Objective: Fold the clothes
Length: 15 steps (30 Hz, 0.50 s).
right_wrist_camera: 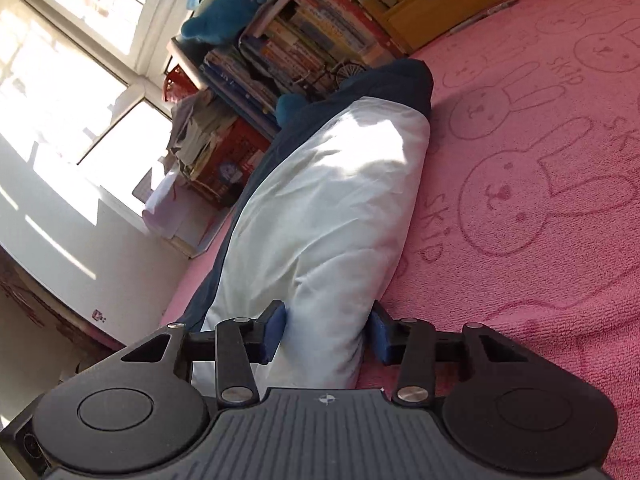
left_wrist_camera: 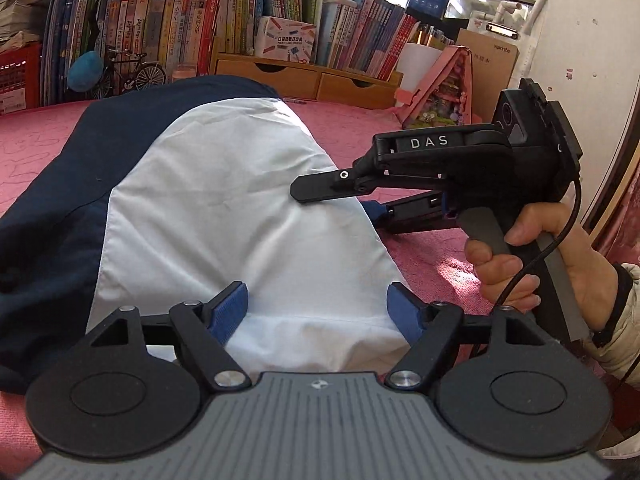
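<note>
Close to us, our left hand-held gripper (left_wrist_camera: 316, 308) has its blue pads (left_wrist_camera: 230, 306) spread wide. The white part of the garment (left_wrist_camera: 240, 216) lies between them, and the pads do not squeeze it, so this gripper is let go.

Our right hand-held gripper (right_wrist_camera: 326, 334) is rolled onto its side. Its blue pads (right_wrist_camera: 274, 334) sit on both sides of a fold at the white edge of the cloth. The pads touch the fold and pinch it. From the left view we see this same gripper beside the garment's right edge, with a hand (left_wrist_camera: 532, 260) around its grey handle.

The garment is white in the middle and dark navy (left_wrist_camera: 48, 208) along one side and at the far end. It lies stretched out on a pink blanket (right_wrist_camera: 520, 200) with bunny pictures on it.

Farther away, we see a small toy bicycle (left_wrist_camera: 128, 74), wooden drawers (left_wrist_camera: 304, 76) and rows of books (left_wrist_camera: 180, 24). A blue stuffed toy (right_wrist_camera: 228, 4) sits on top, near a bright window (right_wrist_camera: 60, 60).
</note>
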Available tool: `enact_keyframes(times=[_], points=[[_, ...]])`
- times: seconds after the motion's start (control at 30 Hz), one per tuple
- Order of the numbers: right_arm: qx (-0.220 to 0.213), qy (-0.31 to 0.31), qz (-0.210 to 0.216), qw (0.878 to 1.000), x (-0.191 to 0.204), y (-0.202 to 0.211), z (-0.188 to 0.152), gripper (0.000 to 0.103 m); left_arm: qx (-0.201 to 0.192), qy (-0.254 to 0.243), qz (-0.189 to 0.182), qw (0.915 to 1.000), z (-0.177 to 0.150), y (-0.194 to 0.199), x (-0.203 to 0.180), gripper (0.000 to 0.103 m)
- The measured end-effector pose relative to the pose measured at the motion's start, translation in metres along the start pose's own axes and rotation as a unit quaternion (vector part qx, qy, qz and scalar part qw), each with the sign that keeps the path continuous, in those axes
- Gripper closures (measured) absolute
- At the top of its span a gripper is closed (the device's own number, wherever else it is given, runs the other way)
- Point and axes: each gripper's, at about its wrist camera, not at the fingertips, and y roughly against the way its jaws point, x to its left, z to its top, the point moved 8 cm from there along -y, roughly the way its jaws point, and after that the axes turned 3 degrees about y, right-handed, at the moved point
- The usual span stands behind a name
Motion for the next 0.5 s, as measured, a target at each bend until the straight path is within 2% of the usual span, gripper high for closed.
enact_keyframes(times=[0.17,0.37,0.5], points=[[-0.013,-0.057,0.003,0.998,-0.018,-0.014,0.024,0.072,0.002,-0.005,0.001,1.0000,0.000,0.001,-0.001,0.027],[-0.012,-0.090,-0.006,0.996,-0.039,-0.036,0.062,0.072,-0.001,-0.015,-0.001,0.9999,0.001,0.002,-0.001,0.028],[-0.011,-0.071,-0.022,0.997,-0.039,-0.051,0.089,0.072,-0.006,-0.015,-0.004,0.9999,0.001,0.002,0.000,0.029]])
